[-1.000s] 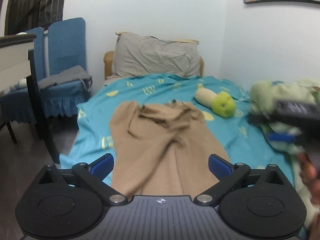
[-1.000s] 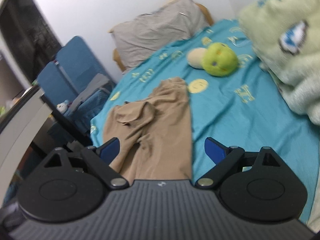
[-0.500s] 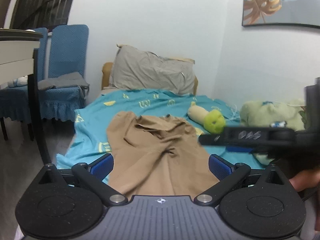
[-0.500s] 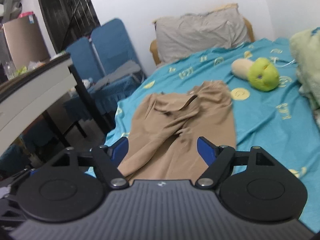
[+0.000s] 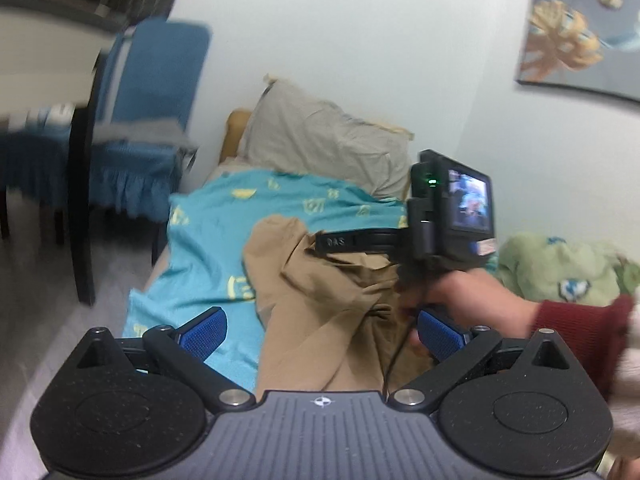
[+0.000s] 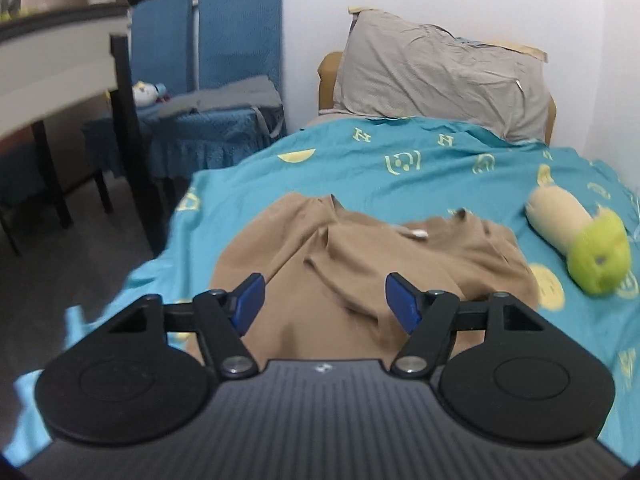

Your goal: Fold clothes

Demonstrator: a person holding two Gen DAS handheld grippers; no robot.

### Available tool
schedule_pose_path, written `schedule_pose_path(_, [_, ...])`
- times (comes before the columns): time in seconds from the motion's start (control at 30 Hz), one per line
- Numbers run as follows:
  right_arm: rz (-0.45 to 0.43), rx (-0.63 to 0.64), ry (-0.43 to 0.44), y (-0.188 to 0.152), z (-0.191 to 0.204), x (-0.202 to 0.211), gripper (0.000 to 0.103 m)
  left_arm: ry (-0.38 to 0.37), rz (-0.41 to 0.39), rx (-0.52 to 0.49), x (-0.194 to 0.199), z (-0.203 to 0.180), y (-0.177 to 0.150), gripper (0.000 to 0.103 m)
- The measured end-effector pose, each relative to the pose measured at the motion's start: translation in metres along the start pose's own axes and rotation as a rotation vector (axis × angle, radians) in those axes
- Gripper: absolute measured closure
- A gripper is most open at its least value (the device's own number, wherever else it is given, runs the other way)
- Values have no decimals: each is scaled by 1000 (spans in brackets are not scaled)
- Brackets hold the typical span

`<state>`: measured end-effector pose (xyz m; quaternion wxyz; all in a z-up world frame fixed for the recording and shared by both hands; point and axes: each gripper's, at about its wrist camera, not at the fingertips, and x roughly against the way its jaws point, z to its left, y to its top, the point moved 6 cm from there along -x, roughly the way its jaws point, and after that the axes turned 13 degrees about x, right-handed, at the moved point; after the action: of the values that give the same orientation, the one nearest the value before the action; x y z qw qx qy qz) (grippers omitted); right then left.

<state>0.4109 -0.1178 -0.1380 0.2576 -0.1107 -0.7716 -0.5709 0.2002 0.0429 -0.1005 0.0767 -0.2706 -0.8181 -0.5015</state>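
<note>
The tan, crumpled cotton trousers (image 6: 372, 280) are lying at twelve o'clock of the right gripper (image 6: 324, 300), whose empty jaws have just been closing; pinching one rumpled layer risks dragging a crooked fold. The left gripper (image 5: 320, 330) is hanging open-jawed.

On the black arm of my right gripper (image 5: 360, 240), seen from my left wrist, I read pale letters that look like "DAS". The teal bedsheet (image 6: 400, 152) carries yellow printed letters; I make out an "H" twice near the pillow end, beside yellow face-like signs. The small screen on my right gripper's camera (image 5: 469, 204) glows, but I cannot read anything on it.
</note>
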Motion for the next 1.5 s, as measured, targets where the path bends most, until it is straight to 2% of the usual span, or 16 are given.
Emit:
schedule_pose_path(0.1, [58,56,-29,0,2,-35,42,-7,22,61,-13,15,2,0])
schedule_pose_path(0.2, [121,91,-100,-4,-2,-61,87,-5,47,114,-23,27,1,0])
schedule_pose_path(0.23, [110,77,-114,-4,-7,-59,92,-8,53,134,-25,30,1,0])
schedule_pose_path(0.37, [37,-2,-168,2,-30,-48,96,-26,64,181,-28,36,0,0])
schedule_pose_path(0.5, [-29,-180,-236,11,-78,-34,96,-41,66,158,-28,31,-4,0])
schedule_pose_path(0.6, [7,-263,-271,4,-107,-46,96,-49,62,115,-29,23,-9,0])
schedule_pose_path(0.7, [90,-431,-234,-19,-135,-70,96,-35,66,50,-33,15,-17,0])
schedule_pose_path(0.8, [102,-562,-175,-40,-150,-80,94,-14,76,-16,-40,9,-26,0])
schedule_pose_path(0.87, [71,-551,-140,-43,-145,-76,93,-1,88,-26,-45,10,-29,0])
schedule_pose_path(0.9, [58,-521,-125,-43,-143,-72,92,5,94,-31,-48,10,-31,0])
schedule_pose_path(0.97, [61,-469,-92,-38,-137,-66,79,17,101,-38,-52,11,-32,0])
schedule_pose_path(1.03, [26,-440,-73,-31,-134,-41,12,27,91,-48,-51,10,-32,1])
schedule_pose_path(1.07, [7,-425,-64,-27,-133,-28,4,33,82,-55,-48,10,-32,1])
schedule_pose_path(1.1, [-11,-411,-55,-23,-131,-15,0,39,72,-70,-46,9,-31,1])
schedule_pose_path(1.33, [-60,-342,-1,0,-104,111,0,63,42,-138,-17,-8,-37,1])
schedule_pose_path(1.5, [-58,-348,59,-16,-66,216,0,56,56,-126,5,-23,-43,1])
